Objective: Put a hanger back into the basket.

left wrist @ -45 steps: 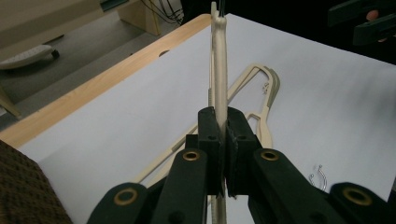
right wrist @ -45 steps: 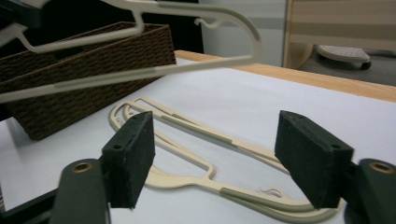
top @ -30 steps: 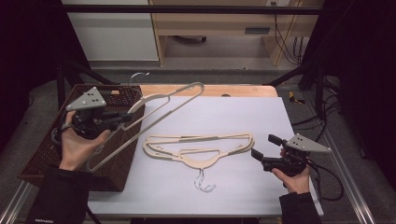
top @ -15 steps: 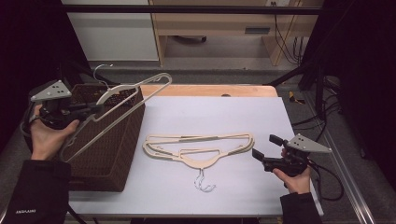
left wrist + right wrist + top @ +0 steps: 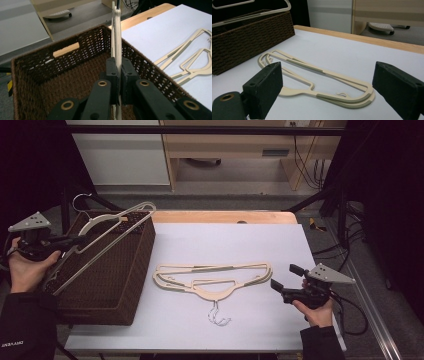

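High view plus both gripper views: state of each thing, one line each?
Left tool: shut on the held hanger.
Held hanger: lifted, tilted over the basket, hook up.
Basket: open-topped, upright at the table's left edge; nothing visible inside.
Hangers on the table: two, stacked flat, hooks toward the person.
Right tool: open, holding nothing, beside the flat hangers.

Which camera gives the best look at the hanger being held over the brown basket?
The high view: it shows the held hanger whole, tilted above the basket in the left gripper. The left gripper view shows it edge-on between shut jaws; the right gripper view catches just its top.
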Motion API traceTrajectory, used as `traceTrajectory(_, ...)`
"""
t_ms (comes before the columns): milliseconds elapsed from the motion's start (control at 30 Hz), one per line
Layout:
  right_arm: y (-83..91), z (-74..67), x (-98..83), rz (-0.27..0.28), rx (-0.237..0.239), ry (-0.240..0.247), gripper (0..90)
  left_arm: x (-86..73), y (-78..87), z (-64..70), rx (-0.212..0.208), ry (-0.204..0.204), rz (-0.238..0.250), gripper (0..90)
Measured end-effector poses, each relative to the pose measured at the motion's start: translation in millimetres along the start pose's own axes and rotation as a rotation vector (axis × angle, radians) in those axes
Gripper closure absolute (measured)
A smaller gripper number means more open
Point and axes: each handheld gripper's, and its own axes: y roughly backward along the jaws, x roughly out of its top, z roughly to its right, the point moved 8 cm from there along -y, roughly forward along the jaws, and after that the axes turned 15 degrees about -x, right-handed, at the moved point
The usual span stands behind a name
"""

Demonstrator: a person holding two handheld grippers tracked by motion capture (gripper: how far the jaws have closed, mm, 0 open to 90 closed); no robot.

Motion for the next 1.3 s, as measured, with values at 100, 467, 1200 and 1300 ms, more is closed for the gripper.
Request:
traceTrajectory(100,-0.8,0.0,-0.3,0.000,-0.003,0.004,8.9,-7.4,1.7,-6.5,0.012,0.015,-0.001,86.5)
traceTrajectory(467,-1.6,0.0,-2.1,-0.008,-0.003,0.009,8.9,-38.4,3.0,-21.1,0.054,0.069,-0.050,86.4)
traceTrajectory(1200,-4.3,-4.6,-3.9,-0.018,0.001,0.016,8.5,-100.8,-8.0,-49.0,0.270,0.257,-0.212,69.4)
traceTrajectory(1300,-3.7,-3.8,-3.7,-0.017,0.002,0.020,8.5,-95.1,-1.1,-44.9,0.300,0.251,-0.170,62.9)
